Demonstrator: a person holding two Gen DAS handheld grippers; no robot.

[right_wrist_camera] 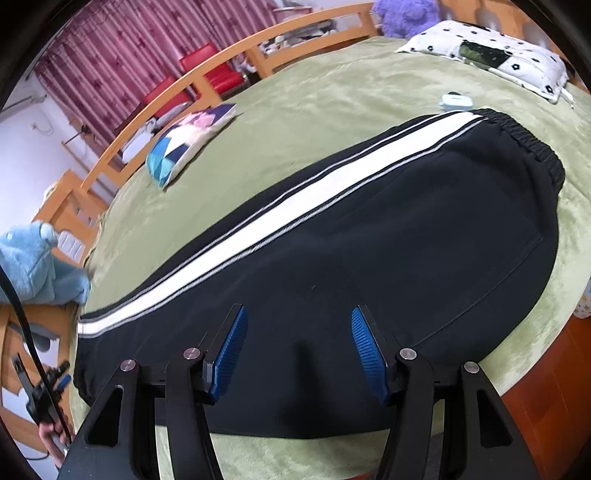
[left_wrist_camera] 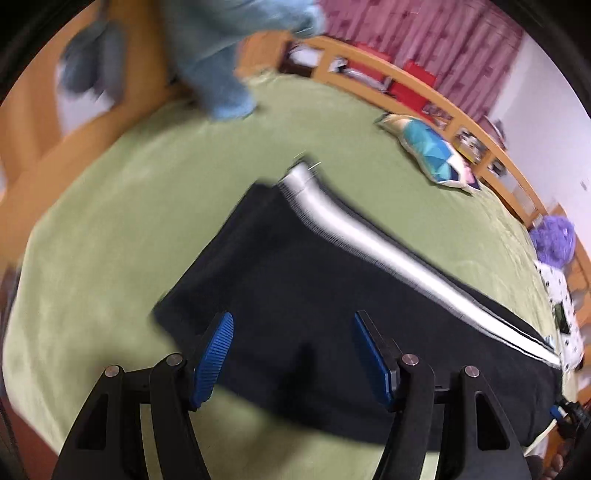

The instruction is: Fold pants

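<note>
One pair of black pants (right_wrist_camera: 369, 236) lies flat on the green bed (right_wrist_camera: 332, 103), already doubled leg on leg, so a single white side stripe (right_wrist_camera: 236, 229) faces up, running from the cuffs at 9 o'clock to the waistband (right_wrist_camera: 532, 144) at 2 o'clock in the right wrist view. That flat, lengthwise lay seems to set up a cross fold, cuff end toward the waist.

The left gripper (left_wrist_camera: 293, 354) hangs released, its two blue pads apart, over the cuff half of the pants. The right gripper (right_wrist_camera: 295, 350) is likewise spread wide, holding nothing, over the near edge by the seat.

Around the pants: one blue patterned cushion (right_wrist_camera: 188, 136) at 10 o'clock, one white spotted pillow (right_wrist_camera: 491, 48) at 1 o'clock, and one purple plush toy (right_wrist_camera: 406, 14) near it.
</note>
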